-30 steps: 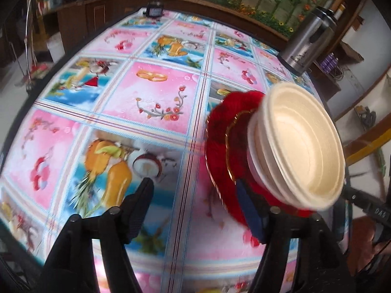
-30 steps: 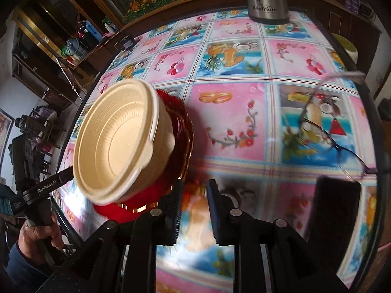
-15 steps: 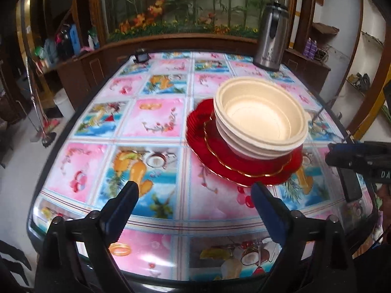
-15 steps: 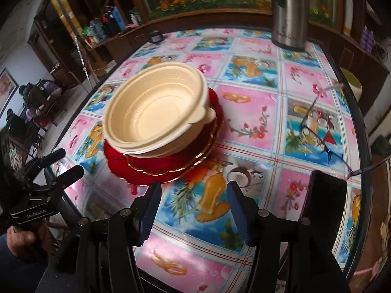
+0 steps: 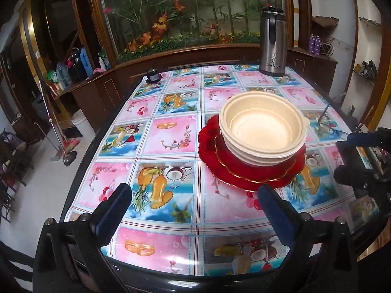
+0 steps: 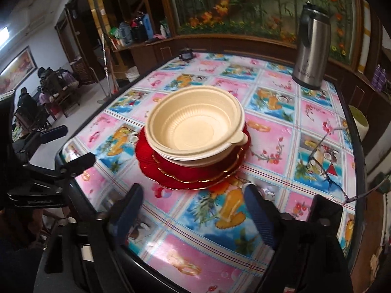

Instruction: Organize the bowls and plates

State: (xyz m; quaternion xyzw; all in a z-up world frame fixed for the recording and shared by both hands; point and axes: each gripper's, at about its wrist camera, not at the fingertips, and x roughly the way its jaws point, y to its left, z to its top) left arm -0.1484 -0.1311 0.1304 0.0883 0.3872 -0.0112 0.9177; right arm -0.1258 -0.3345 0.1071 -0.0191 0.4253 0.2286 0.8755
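Left gripper point(image 5: 193, 202): jaws spread wide, just been opening, nothing between them. It hangs over the near edge of the table, blue-padded fingers point(image 5: 114, 204) pointing down at the patterned tablecloth point(image 5: 171, 136). Clear of the stack.

Right gripper point(image 6: 193, 202): jaws also spread and just been opening, empty, above the cloth at the near edge. Its body shows at the right edge of the left wrist view; the left gripper's body shows at the left edge of the right wrist view.

Just beyond both sets of fingertips: the stack, resting on the cloth, touched by neither gripper. Bottom, red plates point(image 5: 210, 151) point(image 6: 146, 161), at least two, the upper one with a gold scalloped rim. On them, nested cream bowls point(image 5: 262, 127) point(image 6: 195, 127), upright; several rims visible one under another, exact count unclear. The top bowl has a small tab on its rim. The bowls sit off-centre on the plates, toward the right in both views.

Right of the stack, well apart: a pair of eyeglasses point(image 6: 325, 168) lying on the cloth near the table's right edge.

Far side of the table: a steel thermos jug point(image 5: 272, 46) point(image 6: 311, 48) upright at the far right corner; a small dark object point(image 5: 152, 75) at the far left edge, too small to identify.

Behind the table: a wooden cabinet with a glass panel showing artificial flowers point(image 5: 171, 24).
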